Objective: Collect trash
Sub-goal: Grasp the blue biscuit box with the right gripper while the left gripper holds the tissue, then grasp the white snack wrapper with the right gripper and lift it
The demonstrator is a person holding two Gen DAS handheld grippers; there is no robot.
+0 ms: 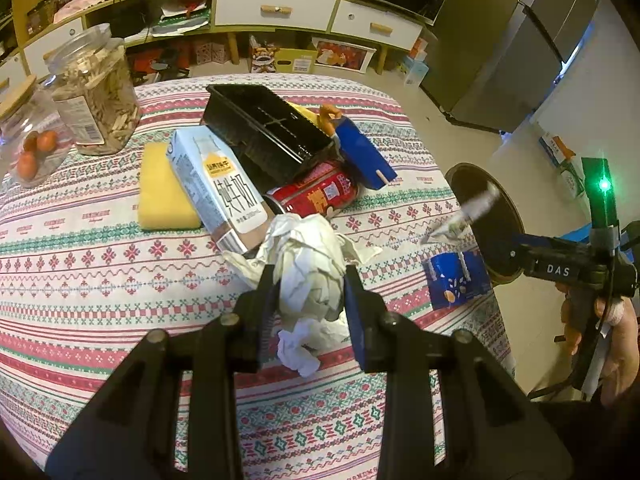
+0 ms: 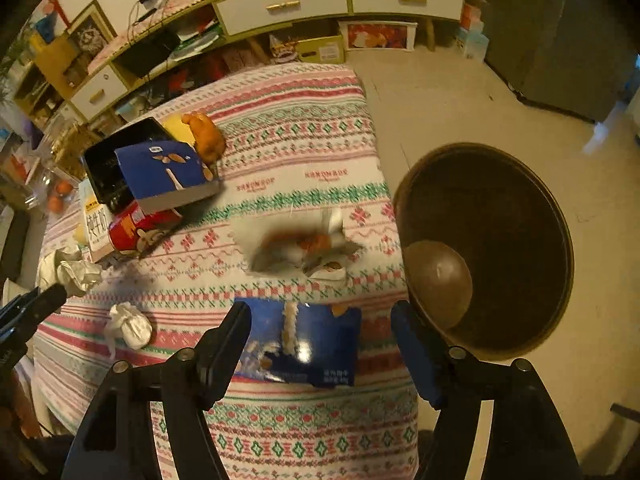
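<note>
Two grippers worked over a patterned tablecloth point(image 1: 100, 264). Left gripper point(image 1: 308, 280) was clamped on a crumpled paper wad point(image 1: 308, 264); right gripper point(image 2: 320, 320) had fingers apart above a blue wrapper point(image 2: 316, 344) at the table's edge, beside one dark bin point(image 2: 500, 240). One milk carton point(image 1: 216, 188), one red can point(image 1: 320, 192) and one black tray point(image 1: 264, 128) crowded behind.

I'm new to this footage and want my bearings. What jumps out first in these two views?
The left claw is shut on a crumpled white paper wad over the patterned tablecloth. Behind it sits a heap: milk carton, red can, black tray. The right claw hangs open above a blue wrapper, beside a dark bin.
</note>
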